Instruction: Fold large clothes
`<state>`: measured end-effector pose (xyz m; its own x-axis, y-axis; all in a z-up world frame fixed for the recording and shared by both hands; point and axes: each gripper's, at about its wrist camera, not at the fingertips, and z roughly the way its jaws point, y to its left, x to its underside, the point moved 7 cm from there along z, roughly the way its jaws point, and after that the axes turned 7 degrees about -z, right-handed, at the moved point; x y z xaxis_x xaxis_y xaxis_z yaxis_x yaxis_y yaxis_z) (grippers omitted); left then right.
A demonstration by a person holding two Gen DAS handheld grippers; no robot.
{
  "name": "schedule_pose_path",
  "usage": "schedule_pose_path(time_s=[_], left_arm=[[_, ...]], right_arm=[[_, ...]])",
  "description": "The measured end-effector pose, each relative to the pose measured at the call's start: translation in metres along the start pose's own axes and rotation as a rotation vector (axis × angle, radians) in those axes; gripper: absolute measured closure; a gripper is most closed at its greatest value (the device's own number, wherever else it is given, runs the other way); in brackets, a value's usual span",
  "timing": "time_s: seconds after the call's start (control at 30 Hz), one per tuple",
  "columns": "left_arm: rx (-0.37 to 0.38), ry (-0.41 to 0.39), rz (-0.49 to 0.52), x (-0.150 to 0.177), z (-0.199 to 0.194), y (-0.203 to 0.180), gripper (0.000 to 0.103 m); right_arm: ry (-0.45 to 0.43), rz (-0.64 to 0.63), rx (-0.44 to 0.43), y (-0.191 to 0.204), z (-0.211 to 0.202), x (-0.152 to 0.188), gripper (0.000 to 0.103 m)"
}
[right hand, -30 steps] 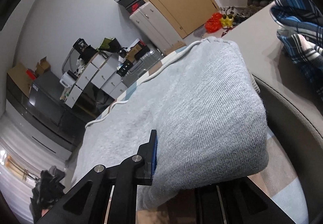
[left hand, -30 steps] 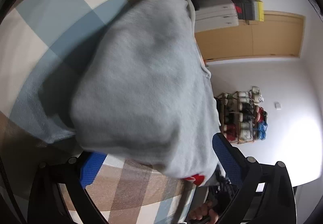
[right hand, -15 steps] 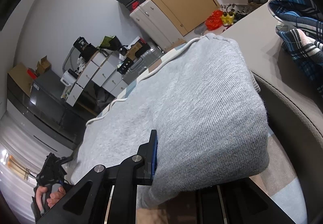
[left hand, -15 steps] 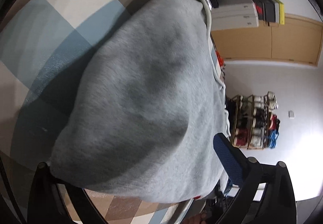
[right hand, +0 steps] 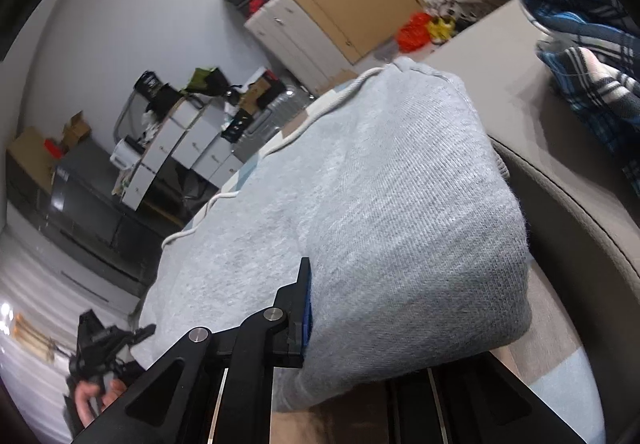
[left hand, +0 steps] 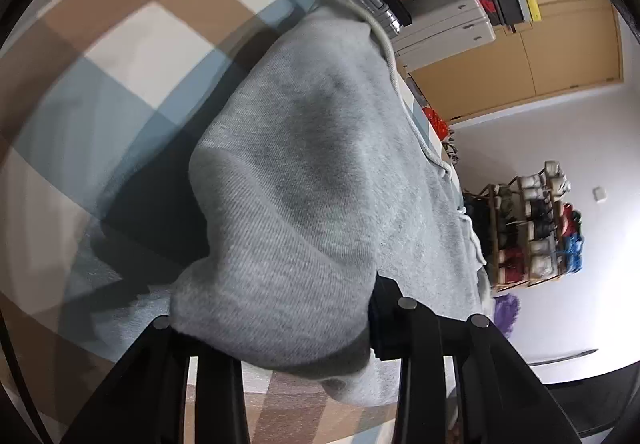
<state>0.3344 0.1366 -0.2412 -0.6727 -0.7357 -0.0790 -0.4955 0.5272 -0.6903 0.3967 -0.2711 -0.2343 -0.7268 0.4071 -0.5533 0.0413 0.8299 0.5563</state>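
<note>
Just closed, on the left side, onto a thick bunched edge of the pale grey knitted hoodie (left hand: 304, 179); left gripper (left hand: 272, 324) now pinching that bulge between both fingers, cloth pressed from either side and spilling over in front. Gripped there probably to take one corner of the fold edge, so that both corners can travel together. Lying under it, a checked bed cover of brown, white and blue squares (left hand: 132, 55), with the garment spread across it and its white cord (left hand: 390, 51) running along the far edge toward the room.

Pointing clearly downward toward the bed, the left tool, somewhat rolled, with the cloth held low and close to the cover.

Seen small at the lower left of the right wrist view, the same left gripper in a person's hand (right hand: 90, 400), well apart from the right one across the width of the garment.

Clamped almost fully together on the right, right gripper (right hand: 360, 328) holding the other folded corner of the grey hoodie; blue pad of one finger (right hand: 306, 308) flat against the knit, second finger hidden under the fabric. Also tilted downward, steady, apparently keeping this corner fixed. Beyond it, a blue plaid garment (right hand: 588, 55) waiting on a beige surface (right hand: 492, 51), not touching the hoodie.
</note>
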Motion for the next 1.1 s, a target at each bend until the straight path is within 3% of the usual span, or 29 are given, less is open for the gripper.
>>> schedule_pose_path(time_s=[0.37, 0.6, 0.87, 1.1], left_arm=[[0.03, -0.033, 0.023, 0.0, -0.005, -0.007, 0.081], [0.097, -0.023, 0.014, 0.027, -0.023, 0.003, 0.082], [0.199, -0.01, -0.014, 0.071, -0.058, 0.028, 0.084], [0.255, -0.011, 0.011, 0.092, -0.077, 0.032, 0.085]], right_arm=[[-0.026, -0.043, 0.046, 0.017, -0.017, 0.008, 0.093], [0.009, -0.063, 0.058, 0.016, -0.04, 0.021, 0.093], [0.035, -0.138, 0.097, 0.013, -0.081, 0.06, 0.093], [0.048, -0.065, 0.047, 0.003, -0.113, 0.088, 0.092]])
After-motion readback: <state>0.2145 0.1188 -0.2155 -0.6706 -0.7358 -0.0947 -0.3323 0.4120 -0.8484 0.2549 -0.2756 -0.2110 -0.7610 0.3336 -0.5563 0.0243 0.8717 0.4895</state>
